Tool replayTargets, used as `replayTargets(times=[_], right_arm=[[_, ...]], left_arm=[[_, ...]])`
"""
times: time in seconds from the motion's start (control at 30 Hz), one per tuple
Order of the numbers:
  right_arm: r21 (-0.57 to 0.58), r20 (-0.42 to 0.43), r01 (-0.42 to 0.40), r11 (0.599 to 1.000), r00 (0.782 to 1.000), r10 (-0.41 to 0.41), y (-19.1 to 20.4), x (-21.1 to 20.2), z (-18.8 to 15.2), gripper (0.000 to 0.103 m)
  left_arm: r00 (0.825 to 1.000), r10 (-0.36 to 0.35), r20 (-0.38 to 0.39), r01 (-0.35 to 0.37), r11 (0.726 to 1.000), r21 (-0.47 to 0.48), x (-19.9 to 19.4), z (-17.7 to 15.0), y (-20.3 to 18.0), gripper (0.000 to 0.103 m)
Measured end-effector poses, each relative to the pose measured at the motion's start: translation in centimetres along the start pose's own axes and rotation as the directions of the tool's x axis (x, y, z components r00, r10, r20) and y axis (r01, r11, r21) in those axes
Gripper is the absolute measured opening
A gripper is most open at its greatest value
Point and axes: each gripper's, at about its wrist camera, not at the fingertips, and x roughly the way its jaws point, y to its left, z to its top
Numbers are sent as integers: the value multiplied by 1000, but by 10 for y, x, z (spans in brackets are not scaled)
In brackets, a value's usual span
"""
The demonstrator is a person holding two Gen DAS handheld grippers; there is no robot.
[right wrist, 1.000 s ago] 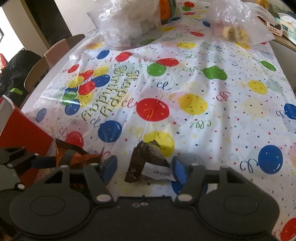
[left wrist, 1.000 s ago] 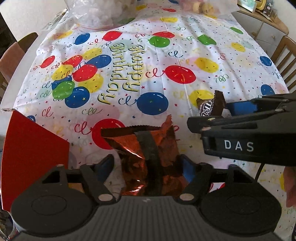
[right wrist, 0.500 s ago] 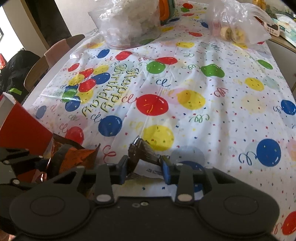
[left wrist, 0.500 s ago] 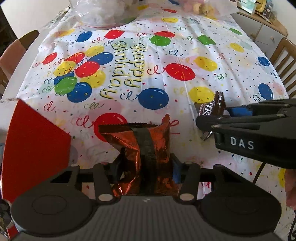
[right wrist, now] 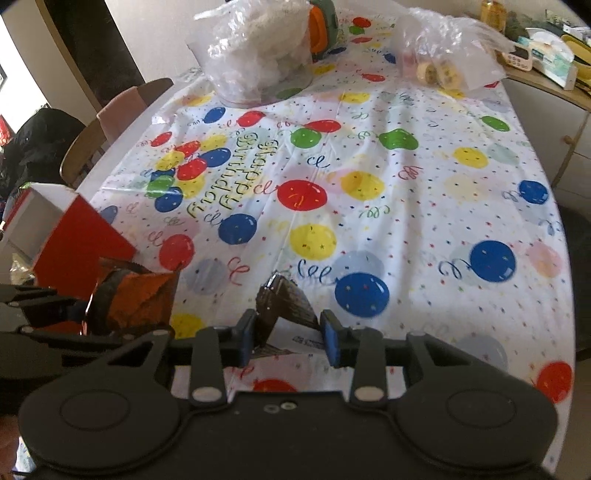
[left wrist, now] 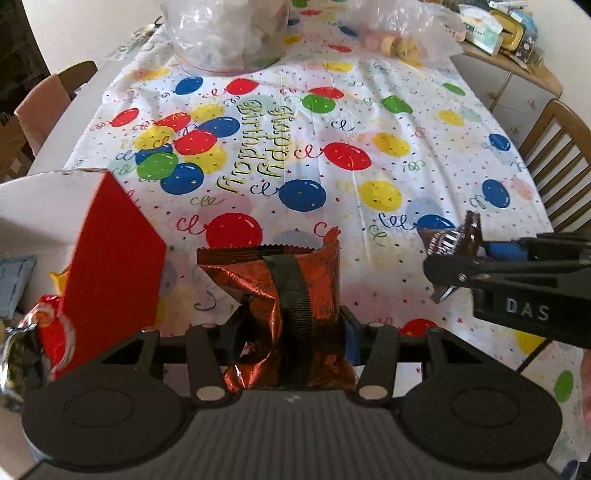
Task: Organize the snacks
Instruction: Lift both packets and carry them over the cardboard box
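Right now both grippers are clamped on snacks above the table w/ the balloon tablecloth (left wrist: 332, 122). Left gripper (left wrist: 291, 332) has its pads pressed on a crumpled orange foil packet (left wrist: 321, 280), held upright at 6 o'clock in the left wrist view, serrated top edge up, dark seam running down the middle. Same packet shows at 8 o'clock in the right wrist view (right wrist: 144, 299).

Right gripper (right wrist: 288, 332) is closed on a small dark brown candy packet (right wrist: 284, 299), which sticks up between the blue pads (right wrist: 245, 336); its white label end lies by the right-side pad. From the left wrist view that gripper comes in at 3 o'clock (left wrist: 465, 254), brown packet (left wrist: 454, 238) pinched at its tip.

Red box (left wrist: 110, 266) w/ white inside stands at 9 o'clock, just beside the orange packet; more wrappers (left wrist: 44, 332) lie at its base. Two clear plastic bags sit at the far end: one at 12 o'clock (left wrist: 225, 33), one at 1 o'clock (left wrist: 402, 33). Wooden chair (left wrist: 561, 162) at 3 o'clock.
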Motion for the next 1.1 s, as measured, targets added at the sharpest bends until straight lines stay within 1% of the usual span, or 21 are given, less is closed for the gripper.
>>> replayTargets(times=[0.27, 0.37, 0.6, 0.7, 0.87, 1.1], right_arm=[[-7, 26, 3, 1000, 1000, -2, 15, -48, -21, 35], [-3, 37, -3, 1000, 999, 3, 23, -65, -29, 35], [-14, 54, -20, 1000, 998, 21, 46, -100, -43, 35], [-20, 62, -29, 999, 998, 30, 57, -112, -46, 35], [-32, 80, -47, 998, 996, 50, 77, -127, -51, 35], [-51, 102, -80, 996, 991, 84, 117, -136, -52, 35]], left_arm=[[999, -10, 33, 11, 1000, -26, -44, -16, 9, 50], [998, -29, 52, 31, 999, -35, -63, -22, 14, 50], [997, -45, 58, 47, 998, -40, -96, -38, 27, 50], [996, -63, 64, 67, 996, -57, -109, -43, 35, 50], [992, -82, 96, 89, 994, -71, -131, -52, 53, 50], [984, -83, 157, 97, 992, -80, -161, -68, 91, 50]])
